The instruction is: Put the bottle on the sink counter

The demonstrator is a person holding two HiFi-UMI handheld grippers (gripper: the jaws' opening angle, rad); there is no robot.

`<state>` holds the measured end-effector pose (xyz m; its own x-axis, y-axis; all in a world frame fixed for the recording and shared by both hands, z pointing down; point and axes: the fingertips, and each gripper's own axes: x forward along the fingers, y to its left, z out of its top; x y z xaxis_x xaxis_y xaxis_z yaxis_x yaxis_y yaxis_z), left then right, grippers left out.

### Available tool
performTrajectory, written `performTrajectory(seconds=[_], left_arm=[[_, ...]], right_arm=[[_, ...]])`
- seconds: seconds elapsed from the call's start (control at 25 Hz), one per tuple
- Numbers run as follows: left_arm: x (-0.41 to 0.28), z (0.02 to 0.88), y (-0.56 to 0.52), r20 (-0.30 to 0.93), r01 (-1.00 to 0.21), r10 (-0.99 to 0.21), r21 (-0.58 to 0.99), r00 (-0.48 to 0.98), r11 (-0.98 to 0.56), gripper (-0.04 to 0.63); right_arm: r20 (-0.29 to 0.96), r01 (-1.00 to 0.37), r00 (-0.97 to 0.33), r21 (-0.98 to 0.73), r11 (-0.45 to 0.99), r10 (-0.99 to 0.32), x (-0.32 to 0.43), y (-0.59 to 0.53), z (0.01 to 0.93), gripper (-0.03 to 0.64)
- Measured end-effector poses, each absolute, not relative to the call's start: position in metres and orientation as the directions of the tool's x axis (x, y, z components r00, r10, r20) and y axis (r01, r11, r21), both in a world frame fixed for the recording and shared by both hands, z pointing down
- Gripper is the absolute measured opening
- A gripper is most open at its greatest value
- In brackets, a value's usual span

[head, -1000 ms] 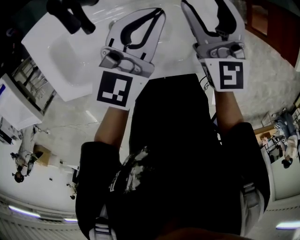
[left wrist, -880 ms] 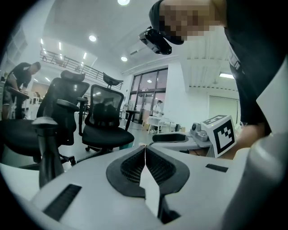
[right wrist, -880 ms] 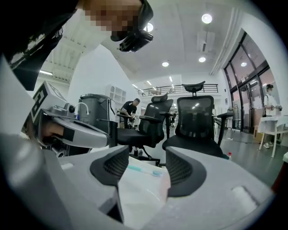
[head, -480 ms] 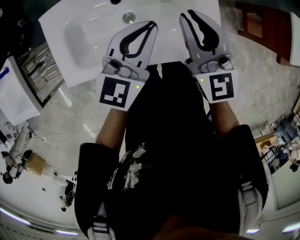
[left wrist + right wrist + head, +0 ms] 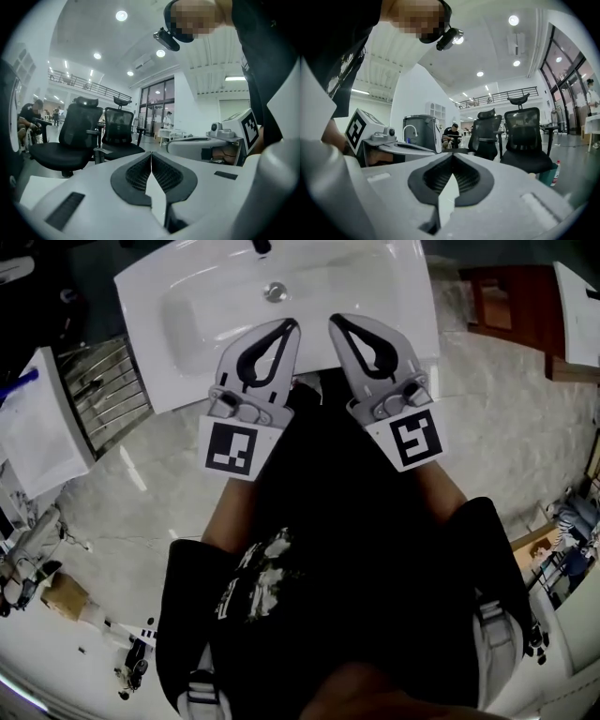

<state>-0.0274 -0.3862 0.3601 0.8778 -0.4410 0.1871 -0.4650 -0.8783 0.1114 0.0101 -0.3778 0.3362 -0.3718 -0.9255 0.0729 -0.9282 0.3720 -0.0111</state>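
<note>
The pale marble floor (image 5: 506, 427) fills most of the head view and lies open to the right of the person (image 5: 356, 549). Their dark torso covers the middle and hides everything directly beneath. The white sink tabletop (image 5: 412, 296) spans the top. Its near edge lies just under both claws, its flat rim is bare on either side of the basin, and its far side is cut off by the frame, where only a stub of the tap (image 5: 262, 246) shows. A metal rack (image 5: 112, 390) stands tight against the sink's left end, with a white box (image 5: 37, 427) beside it. A wooden cabinet (image 5: 506, 306) sits apart at the upper right.

The two gripper views look level across a large bright hall that the head view does not show, with black office chairs (image 5: 77, 136) and glass doors. They show none of the sink.

The left claw (image 5: 288, 326) and right claw (image 5: 335, 320) point at the basin side by side, close but apart. The left is clenched, tips meeting on nothing. The right claw's jaws have just been closing and now meet, also empty.

The only bottle (image 5: 555, 172) in sight is small and half cut off behind the right claw's body. It stands on the floor beside a teal bin (image 5: 546, 176), well away from both claws. Whether it is the task's bottle cannot be told.

The drain (image 5: 275, 292) sits in the basin just beyond the claw tips.
</note>
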Motion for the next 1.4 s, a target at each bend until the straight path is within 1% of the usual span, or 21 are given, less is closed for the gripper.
performTrajectory(seconds=[0.28,0.64,0.8,0.96,1.12,1.24,1.4], left_arm=[[-0.077,0.330,-0.369,0.144,-0.531,-0.519,0.063,0.842,-0.845,0.017],[-0.133,0.298,-0.363,0.102,-0.600,-0.595,0.015,0.797,-0.800,0.017],[-0.146,0.289,-0.356,0.093,-0.600,-0.596,0.018,0.798,-0.800,0.015],[-0.157,0.288,-0.349,0.105,-0.616,-0.611,0.025,0.785,-0.787,0.017],[-0.158,0.286,-0.347,0.096,-0.611,-0.608,0.005,0.788,-0.792,0.017],[-0.159,0.285,-0.343,0.093,-0.609,-0.605,0.013,0.790,-0.793,0.017],[-0.162,0.283,-0.343,0.084,-0.612,-0.610,0.003,0.788,-0.790,0.017]], right_arm=[[0.072,-0.916,-0.401,0.006,0.402,-0.913,-0.036,-0.358,0.314,-0.006],[-0.001,-0.920,-0.388,0.062,0.387,-0.922,-0.078,-0.353,0.275,-0.006],[-0.001,-0.936,-0.349,0.050,0.348,-0.937,-0.086,-0.347,0.270,-0.006],[0.013,-0.930,-0.361,0.063,0.361,-0.932,-0.092,-0.340,0.270,-0.006],[0.024,-0.925,-0.377,0.036,0.377,-0.926,-0.100,-0.335,0.275,-0.006],[0.036,-0.919,-0.390,0.048,0.392,-0.920,-0.107,-0.331,0.276,-0.006],[0.025,-0.916,-0.396,0.063,0.397,-0.918,-0.110,-0.329,0.273,-0.006]])
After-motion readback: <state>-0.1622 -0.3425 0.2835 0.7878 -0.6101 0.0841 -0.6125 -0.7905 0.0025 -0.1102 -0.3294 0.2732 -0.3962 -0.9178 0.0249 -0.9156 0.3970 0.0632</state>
